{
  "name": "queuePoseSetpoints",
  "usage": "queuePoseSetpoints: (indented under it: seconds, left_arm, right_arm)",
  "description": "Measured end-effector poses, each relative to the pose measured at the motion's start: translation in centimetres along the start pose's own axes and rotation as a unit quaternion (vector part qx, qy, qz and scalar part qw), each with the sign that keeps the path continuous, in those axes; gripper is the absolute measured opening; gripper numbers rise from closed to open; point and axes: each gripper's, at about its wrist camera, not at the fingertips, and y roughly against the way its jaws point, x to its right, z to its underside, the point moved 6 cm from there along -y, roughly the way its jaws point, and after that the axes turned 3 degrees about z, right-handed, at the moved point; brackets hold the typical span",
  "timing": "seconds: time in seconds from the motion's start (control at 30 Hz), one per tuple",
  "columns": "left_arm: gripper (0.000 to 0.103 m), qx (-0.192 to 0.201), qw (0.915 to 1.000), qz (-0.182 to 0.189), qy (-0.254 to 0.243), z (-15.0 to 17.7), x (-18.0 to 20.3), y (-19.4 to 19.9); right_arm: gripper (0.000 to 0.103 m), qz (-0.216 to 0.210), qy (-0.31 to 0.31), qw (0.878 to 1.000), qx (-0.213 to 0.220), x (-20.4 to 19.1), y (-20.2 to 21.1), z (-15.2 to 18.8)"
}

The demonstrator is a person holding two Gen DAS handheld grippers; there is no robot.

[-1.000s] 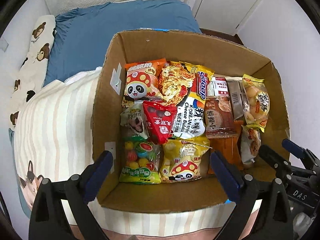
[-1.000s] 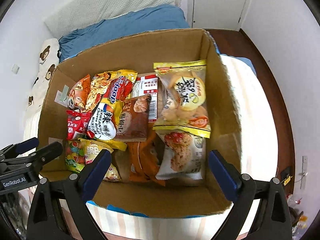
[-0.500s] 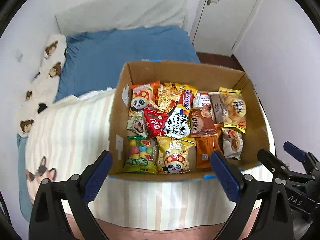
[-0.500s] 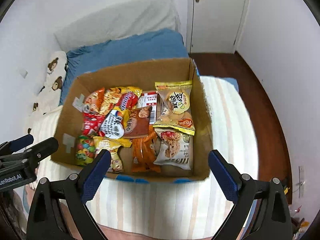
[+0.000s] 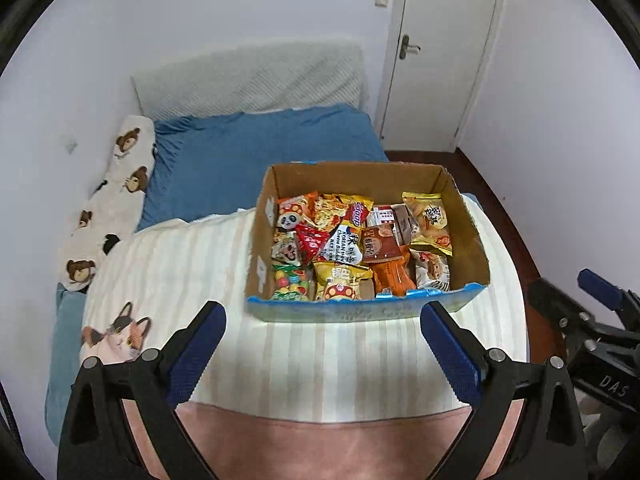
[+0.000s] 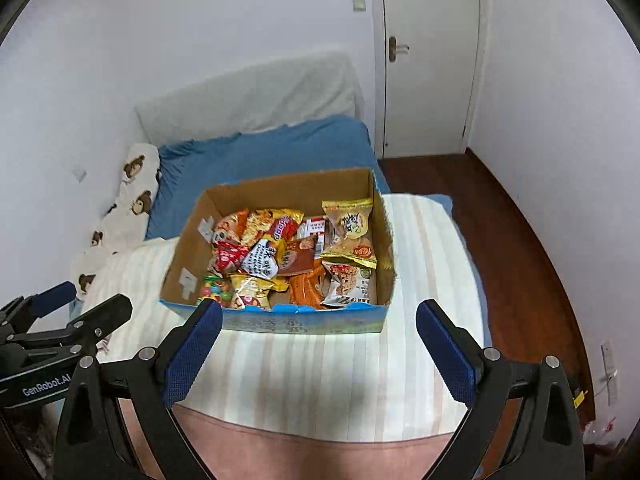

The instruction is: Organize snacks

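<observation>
Both tongs, left tongs [image 5: 322, 338] and right tongs [image 6: 318, 338], have pulled back from the cardboard box [image 5: 360, 312] on the bed [image 5: 168, 264], spread and empty; the snack packets [image 5: 352, 240] lie packed, so organizing looks finished.

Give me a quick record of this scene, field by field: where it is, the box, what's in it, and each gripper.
place: bed with striped cover, blue sheet behind
box: open cardboard box on the bed
contents: snack packets lying flat, packed close
left gripper: open, empty, short of the box
right gripper: open, empty, short of the box
room: shut white door behind
</observation>
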Motion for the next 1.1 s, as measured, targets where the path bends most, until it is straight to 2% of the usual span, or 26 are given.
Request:
queuePoseSetpoints:
  seconds: [0.1, 0.37, 0.63, 0.9, 1.1]
  left_arm:
    - [0.1, 0.022, 0.9997, -0.01, 0.003, 0.9, -0.1, 2.5]
    - [0.1, 0.053, 0.9984, -0.019, -0.005, 3.5, 0.0, 7.7]
    - [0.1, 0.071, 0.9972, -0.023, -0.011, 5.2, 0.4, 10.8]
    - [0.1, 0.068, 0.9974, -0.023, -0.007, 5.6, 0.4, 11.4]
    - [0.1, 0.06, 0.9976, -0.033, 0.004, 4.6, 0.0, 9.6]
  right_arm:
    - [0.101, 0.007, 0.005, 1.0, 0.021, 0.0, 3.0, 0.7]
    - [0.102, -0.002, 0.018, 0.998, 0.055, -1.1, 9.4, 3.3]
    - [0.102, 0.004, 0.031, 0.996, 0.085, -1.6, 14.6, 5.2]
    - [0.102, 0.006, 0.032, 0.995, 0.093, -1.2, 16.3, 5.5]
    - [0.102, 0.018, 0.024, 0.996, 0.084, -0.2, 14.5, 4.7]
